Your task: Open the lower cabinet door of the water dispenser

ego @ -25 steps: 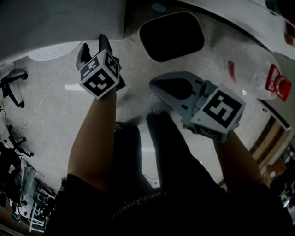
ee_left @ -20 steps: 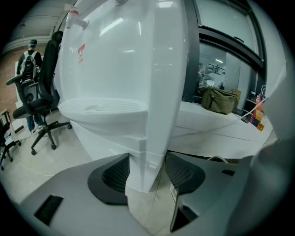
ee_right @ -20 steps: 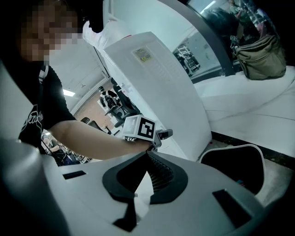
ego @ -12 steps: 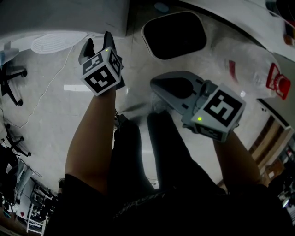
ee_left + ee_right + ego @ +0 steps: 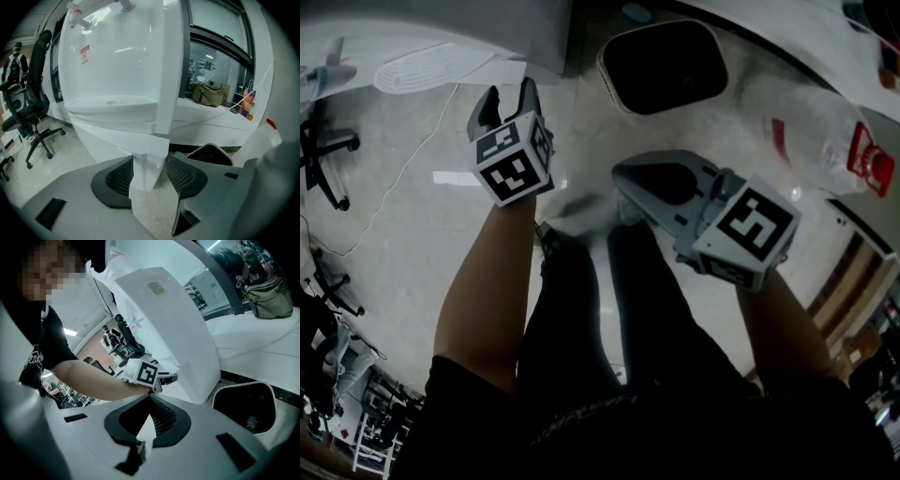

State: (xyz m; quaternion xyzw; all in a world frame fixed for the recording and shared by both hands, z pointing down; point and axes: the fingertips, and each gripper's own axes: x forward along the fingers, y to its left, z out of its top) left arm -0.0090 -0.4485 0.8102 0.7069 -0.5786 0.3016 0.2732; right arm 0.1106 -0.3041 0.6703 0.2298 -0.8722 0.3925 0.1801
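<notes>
The water dispenser (image 5: 117, 70) stands right in front of the left claw (image 5: 149, 161), white and upright on the floor (image 5: 412, 244). Its lower cabinet door (image 5: 112, 140) is the slanted panel under the drip tray (image 5: 112, 101), and the panel's near corner edge shows straight through the gap of this claw. The jaws are closing with that white edge lined up between them. Whether the pads touch it I cannot tell (the edge fills the gap from one ribbed pad to the other).

In the head view the left claw (image 5: 508, 94) points at the dispenser's base, arm stretched forward. The right claw (image 5: 623, 178) hangs back over the person's dark legs (image 5: 609, 309), well apart from the door. Its tips meet, with nothing between them. Past them its own view takes in the left arm and the dispenser's side.

A black bin (image 5: 661, 66) with a pale rim sits on the floor just to the right of the dispenser, near the left claw but not between it and the door. An office chair (image 5: 35, 103) stands off to the dispenser's left. Behind, a low white table (image 5: 211, 117) along the window carries an olive bag (image 5: 208, 93). A thin cable (image 5: 403, 178) trails over the floor.
</notes>
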